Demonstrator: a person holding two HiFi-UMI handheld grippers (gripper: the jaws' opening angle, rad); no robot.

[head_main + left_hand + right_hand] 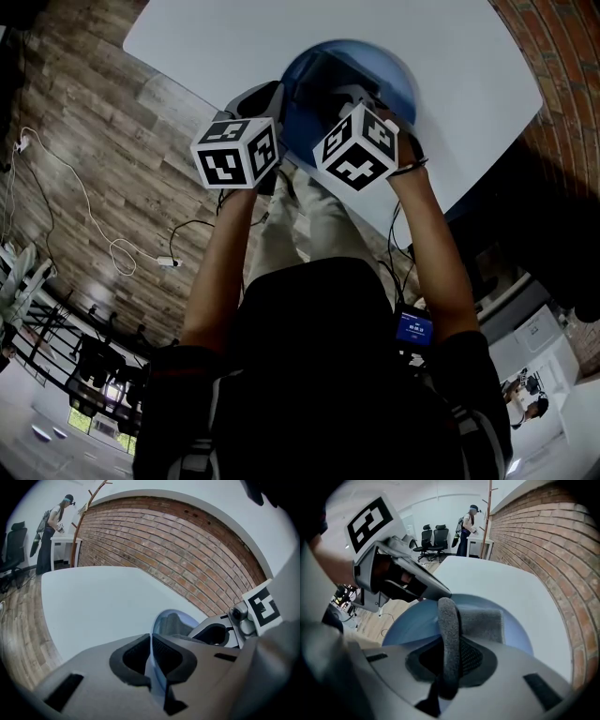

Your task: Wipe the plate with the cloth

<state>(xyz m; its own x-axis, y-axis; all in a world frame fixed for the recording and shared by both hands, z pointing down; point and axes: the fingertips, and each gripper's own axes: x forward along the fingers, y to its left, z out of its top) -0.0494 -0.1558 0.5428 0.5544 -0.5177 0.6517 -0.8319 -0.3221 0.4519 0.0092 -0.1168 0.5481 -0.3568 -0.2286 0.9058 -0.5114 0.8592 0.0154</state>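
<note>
Stretching beneath both grippers is the white table (459, 66), with the blue plate (302, 112) sitting near its front edge. The left gripper (151, 645) is clenching the plate's rim between its jaws. The right gripper (449, 660) is grasping the grey cloth (483, 625), which is lying against the plate's face.

The white table (234, 37) lay bare on the far and left sides of the blue plate (398, 84), so passage there was free. Over the plate, the left hand-held gripper (151, 641) and the right hand-held gripper (449, 634) crowded close together. A brick wall (543, 541) closed the right side.
</note>
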